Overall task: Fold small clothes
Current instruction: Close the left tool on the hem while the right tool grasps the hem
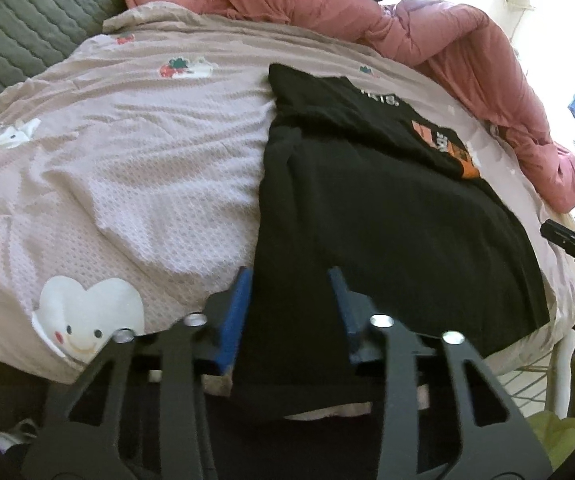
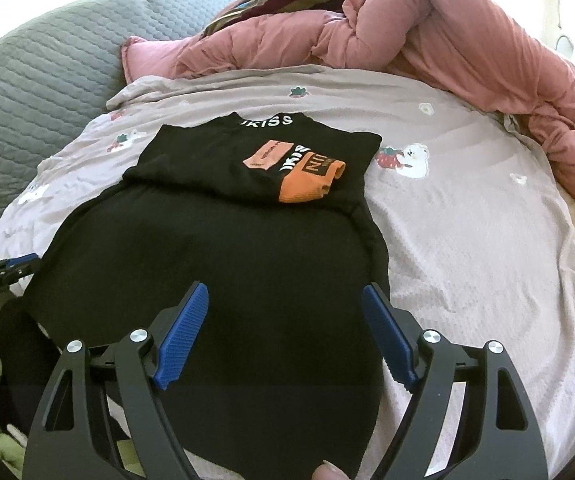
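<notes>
Soft black knit garment (image 2: 215, 264) lies flat on the waffle-textured pale pink bedspread (image 2: 467, 240), collar far; left gripper (image 1: 291, 276) and right gripper (image 2: 285, 292) both spread.

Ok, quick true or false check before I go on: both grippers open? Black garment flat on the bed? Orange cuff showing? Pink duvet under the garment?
1. Both the left gripper and the right gripper are open. True.
2. The black garment lies on the bedsheet. True.
3. An orange cuff shows on it. True.
4. The pink duvet lies under the garment. False: it is bunched at the bed's far side.
5. The right gripper grips fabric. False: its jaws are spread, empty.
</notes>
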The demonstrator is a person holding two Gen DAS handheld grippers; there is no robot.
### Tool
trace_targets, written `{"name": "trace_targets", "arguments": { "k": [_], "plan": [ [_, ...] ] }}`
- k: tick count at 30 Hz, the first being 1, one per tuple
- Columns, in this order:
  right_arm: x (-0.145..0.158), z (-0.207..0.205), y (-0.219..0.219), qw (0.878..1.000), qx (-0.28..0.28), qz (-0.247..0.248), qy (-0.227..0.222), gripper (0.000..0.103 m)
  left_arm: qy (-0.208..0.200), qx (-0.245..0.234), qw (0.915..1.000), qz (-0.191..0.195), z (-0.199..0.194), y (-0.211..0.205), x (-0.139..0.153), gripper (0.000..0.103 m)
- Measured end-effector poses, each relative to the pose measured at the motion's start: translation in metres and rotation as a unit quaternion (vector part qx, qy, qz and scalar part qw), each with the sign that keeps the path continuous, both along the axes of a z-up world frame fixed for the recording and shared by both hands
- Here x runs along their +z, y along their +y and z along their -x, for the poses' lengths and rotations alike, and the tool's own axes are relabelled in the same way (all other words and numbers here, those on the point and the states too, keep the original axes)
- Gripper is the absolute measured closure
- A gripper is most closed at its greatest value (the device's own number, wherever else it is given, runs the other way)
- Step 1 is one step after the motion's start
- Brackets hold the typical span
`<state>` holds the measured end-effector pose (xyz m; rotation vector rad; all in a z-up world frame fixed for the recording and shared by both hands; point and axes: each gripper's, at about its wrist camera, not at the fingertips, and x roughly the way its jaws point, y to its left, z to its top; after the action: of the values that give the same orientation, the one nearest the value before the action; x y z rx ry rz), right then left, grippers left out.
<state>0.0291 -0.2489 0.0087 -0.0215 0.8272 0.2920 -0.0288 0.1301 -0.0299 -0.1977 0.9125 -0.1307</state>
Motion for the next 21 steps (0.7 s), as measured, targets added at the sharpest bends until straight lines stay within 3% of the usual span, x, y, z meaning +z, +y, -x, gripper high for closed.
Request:
{"name": "trace_targets", "arguments": {
  "k": [16, 21],
  "plan": [
    [-0.024, 0.036, -0.025, 0.999, 0.000, -0.019, 0.047, 0.025, 0.028, 0.013, 0.9995, -0.001, -0.004, 0.003, -0.017, 0.077],
    [-0.034, 0.044, -0.040, 0.997, -0.006, -0.034, 0.070, 0.035, 0.029, 0.013, 0.9995, -0.001, -0.004, 0.003, -0.017, 0.077]
  ]
}}
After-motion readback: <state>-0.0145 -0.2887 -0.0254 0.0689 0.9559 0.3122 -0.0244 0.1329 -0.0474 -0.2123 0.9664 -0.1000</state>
